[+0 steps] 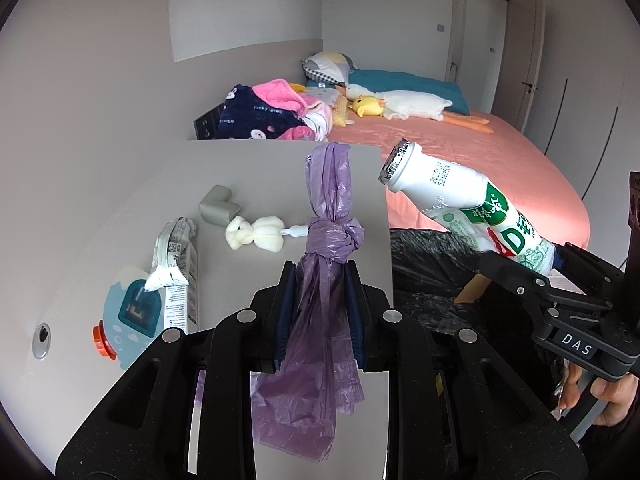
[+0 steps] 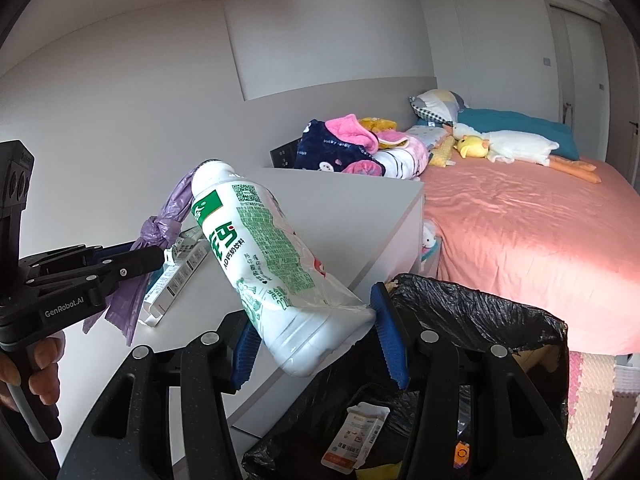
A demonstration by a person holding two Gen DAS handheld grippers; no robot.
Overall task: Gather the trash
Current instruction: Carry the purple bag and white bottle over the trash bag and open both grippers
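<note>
A knotted purple plastic bag [image 1: 329,236] stands up between the blue pads of my left gripper [image 1: 320,270], which is shut on it over the grey cabinet top [image 1: 280,176]. My right gripper [image 2: 312,312] is shut on the base of a white drink bottle [image 2: 264,256] with green print, tilted neck-up to the left. The bottle hangs above the near rim of a bin lined with a black bag [image 2: 480,320]. From the left wrist, the bottle [image 1: 460,204] and right gripper [image 1: 524,258] sit at the right. From the right wrist, the left gripper [image 2: 156,255] and purple bag [image 2: 160,228] sit at the left.
On the cabinet lie a crumpled white carton [image 1: 176,268], a white fluffy brush [image 1: 256,234], a grey corner piece [image 1: 218,206] and a blue gadget with an orange knob [image 1: 132,316]. A small carton [image 2: 356,436] lies in the bin. A pink bed [image 2: 520,232] with plush toys stands beyond.
</note>
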